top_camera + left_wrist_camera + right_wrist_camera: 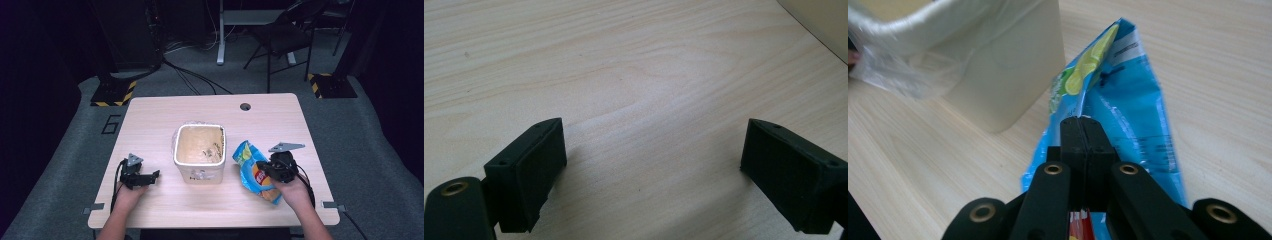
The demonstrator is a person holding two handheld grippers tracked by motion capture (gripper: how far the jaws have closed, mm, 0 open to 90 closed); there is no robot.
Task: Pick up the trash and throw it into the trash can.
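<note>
A blue chip bag [248, 165] with a yellow lemon print lies on the wooden table [165, 110], just right of a cream bin [200, 150] lined with clear plastic. My right gripper [265, 170] sits over the bag, and its jaws are pressed together on a raised fold of the chip bag [1133, 100], right gripper [1082, 122]. The bin [998, 75] stands close to the left of that fold. My left gripper [150, 176] rests low on the table left of the bin. In the left gripper view, the left gripper [654, 145] stands open over bare wood.
A round cable hole [245, 106] sits near the table's far edge. Beyond the table stand a folding chair [285, 35], a desk leg and floor cables. The bin's corner [819, 20] shows at the upper right of the left gripper view.
</note>
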